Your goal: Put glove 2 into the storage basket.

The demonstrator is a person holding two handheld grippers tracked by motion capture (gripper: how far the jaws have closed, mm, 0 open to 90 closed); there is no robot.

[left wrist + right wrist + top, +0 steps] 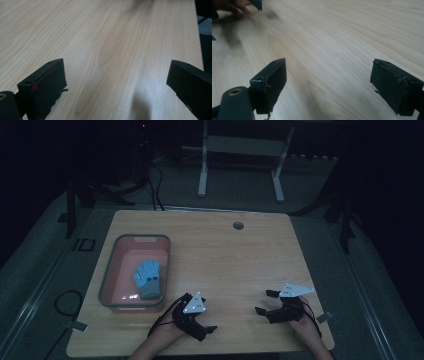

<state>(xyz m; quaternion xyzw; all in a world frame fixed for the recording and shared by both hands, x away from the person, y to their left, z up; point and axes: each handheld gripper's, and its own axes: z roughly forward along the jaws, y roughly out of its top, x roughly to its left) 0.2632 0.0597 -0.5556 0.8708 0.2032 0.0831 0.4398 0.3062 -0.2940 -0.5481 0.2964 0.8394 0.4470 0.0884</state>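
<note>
Floor marking point(83, 245) — perhaps "ID"

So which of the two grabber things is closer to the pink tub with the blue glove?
The left gripper. It sits just off the near right corner of the tub holding the glove, while the right gripper is far across the table.

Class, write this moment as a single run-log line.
left gripper: open, empty | right gripper: open, empty | glove: in bin | table: both grippers low over near edge

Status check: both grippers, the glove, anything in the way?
Left gripper open, empty, near table edge. Right gripper open, empty. Blue glove lying in pink bin, untouched. Table between grippers bare.
</note>
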